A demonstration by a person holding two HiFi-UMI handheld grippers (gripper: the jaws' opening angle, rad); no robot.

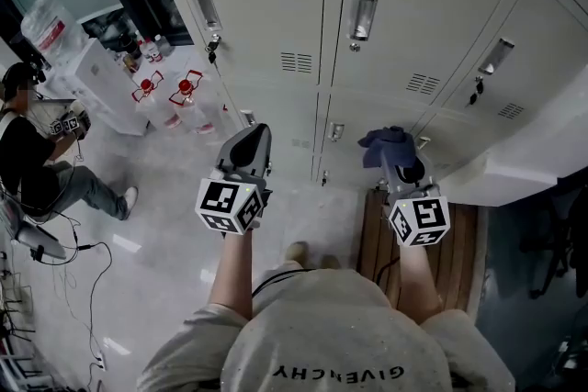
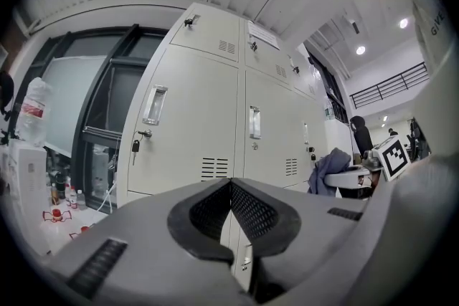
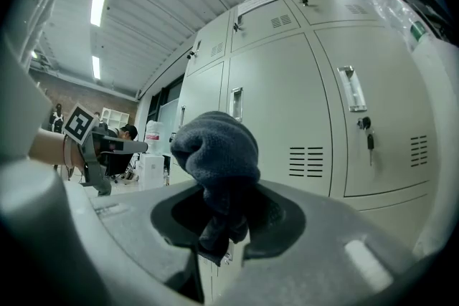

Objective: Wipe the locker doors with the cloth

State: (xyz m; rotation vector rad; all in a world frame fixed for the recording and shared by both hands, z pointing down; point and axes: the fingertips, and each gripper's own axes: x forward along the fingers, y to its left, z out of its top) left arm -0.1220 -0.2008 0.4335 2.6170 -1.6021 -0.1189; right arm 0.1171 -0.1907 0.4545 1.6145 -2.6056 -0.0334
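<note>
Here the right gripper (image 3: 224,229) is clamped on the cloth (image 3: 215,147), whose bunched dark wad pokes out past the jaws along the gripper's own line. The locker doors (image 3: 287,118) stand straight ahead on the far side, and the cloth seems not yet to touch them. The left gripper (image 2: 231,215) is to the left with its jaws together on nothing. The right hand is the one to push forward.
</note>
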